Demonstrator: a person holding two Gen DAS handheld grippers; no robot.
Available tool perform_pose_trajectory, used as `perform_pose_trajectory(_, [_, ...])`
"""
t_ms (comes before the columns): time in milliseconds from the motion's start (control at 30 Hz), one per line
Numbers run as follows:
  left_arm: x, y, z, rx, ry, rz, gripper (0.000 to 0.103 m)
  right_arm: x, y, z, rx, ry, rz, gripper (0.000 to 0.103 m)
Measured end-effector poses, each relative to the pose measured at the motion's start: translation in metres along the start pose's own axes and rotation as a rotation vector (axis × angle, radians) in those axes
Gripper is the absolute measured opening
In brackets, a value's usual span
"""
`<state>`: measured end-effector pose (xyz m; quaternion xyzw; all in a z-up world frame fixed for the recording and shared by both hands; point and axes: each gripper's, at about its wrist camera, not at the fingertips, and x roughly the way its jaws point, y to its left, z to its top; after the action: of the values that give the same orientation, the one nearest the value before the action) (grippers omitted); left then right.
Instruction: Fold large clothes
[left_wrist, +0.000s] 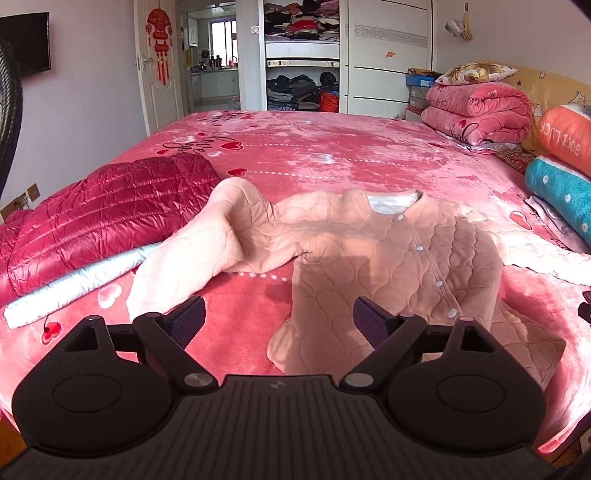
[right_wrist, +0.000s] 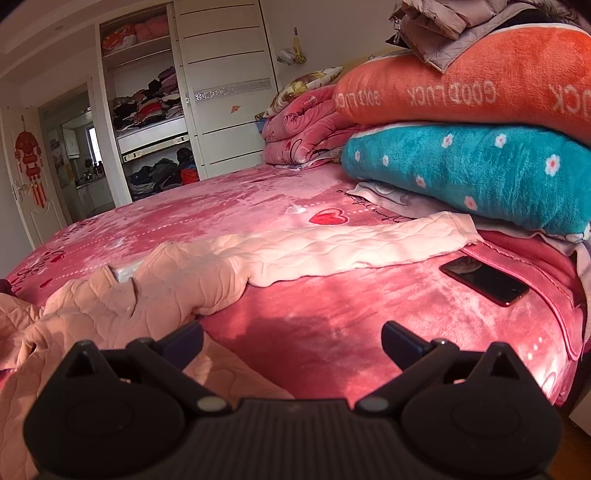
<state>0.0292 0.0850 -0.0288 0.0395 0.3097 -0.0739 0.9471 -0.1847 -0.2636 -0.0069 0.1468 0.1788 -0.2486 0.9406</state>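
We count one peach quilted button-front jacket (left_wrist: 388, 258) spread on pink heart-print bedspread (left_wrist: 332, 155), one crimson puffer jacket (left_wrist: 110, 206); left gripper (left_wrist: 279, 319), right gripper (right_wrist: 291, 341) both wide, empty; jacket's far sleeve apparently runs out of left view.

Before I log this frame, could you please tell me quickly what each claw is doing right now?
Left claw: open, holding nothing, above the pink quilted jacket.
Right claw: open, holding nothing, over the bedspread.

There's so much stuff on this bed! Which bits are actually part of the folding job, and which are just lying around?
Part of the job:
pink quilted jacket, spread out unfolded
left gripper, open
right gripper, open

Just lying about:
red puffer jacket
phone
orange pillow
teal pillow
folded pink blanket
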Motion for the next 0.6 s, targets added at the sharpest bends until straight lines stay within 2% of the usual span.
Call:
perform_pose_trajectory(333, [0.007, -0.006, -0.031, 0.003, 0.053, -0.065, 0.103, -0.021, 0.002, -0.002, -0.044, -0.026, -0.043, 0.102])
perform_pose_trajectory(600, [-0.004, -0.019, -0.046, 0.052, 0.063, -0.115, 0.103, -0.029, 0.010, -0.004, -0.105, -0.048, -0.034, 0.102])
